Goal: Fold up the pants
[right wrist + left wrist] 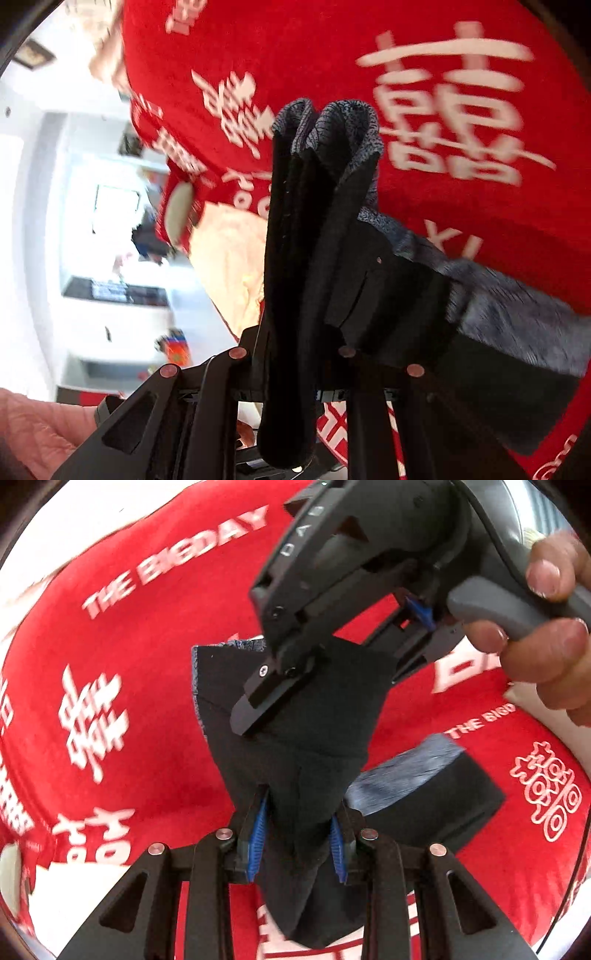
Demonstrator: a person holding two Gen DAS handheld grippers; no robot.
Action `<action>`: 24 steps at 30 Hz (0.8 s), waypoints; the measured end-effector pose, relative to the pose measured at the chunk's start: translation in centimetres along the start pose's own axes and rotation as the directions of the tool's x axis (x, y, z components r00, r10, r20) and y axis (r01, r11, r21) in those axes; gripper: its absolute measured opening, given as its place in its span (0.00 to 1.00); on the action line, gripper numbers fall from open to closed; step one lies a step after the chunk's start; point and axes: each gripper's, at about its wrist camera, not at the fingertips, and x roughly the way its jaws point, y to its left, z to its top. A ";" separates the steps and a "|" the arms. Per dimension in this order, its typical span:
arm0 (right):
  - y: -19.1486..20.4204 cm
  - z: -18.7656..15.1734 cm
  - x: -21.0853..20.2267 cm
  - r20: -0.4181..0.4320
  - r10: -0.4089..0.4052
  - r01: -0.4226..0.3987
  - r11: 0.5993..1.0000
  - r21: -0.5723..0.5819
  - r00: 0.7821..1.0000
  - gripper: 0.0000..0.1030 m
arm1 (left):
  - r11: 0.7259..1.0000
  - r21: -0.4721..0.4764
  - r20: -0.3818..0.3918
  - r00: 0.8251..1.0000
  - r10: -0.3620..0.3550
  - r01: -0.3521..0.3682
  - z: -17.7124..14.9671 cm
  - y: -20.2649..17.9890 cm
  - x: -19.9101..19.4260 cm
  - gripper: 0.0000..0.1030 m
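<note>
1. Left hand-held gripper is clenched on the black pants; we see both blue pads pressing a bunched fold.
2. Right hand-held gripper shows in the left wrist view with a hand on its trigger, its tip touching the pants; we see it grasping a thick folded bundle of the pants in its own view.
3. We see the pants held up between both, above the red cloth with white lettering; a grey lining shows at the folds.
4. One pants part lies on the red cloth toward its right edge in the left view.
</note>
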 end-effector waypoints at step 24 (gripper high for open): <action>-23.1 -13.1 -5.6 0.186 0.073 -0.126 0.947 0.295 0.980 0.20 | 0.923 0.352 -0.218 0.973 -0.079 0.154 -3.5 -20.7 7.6 0.30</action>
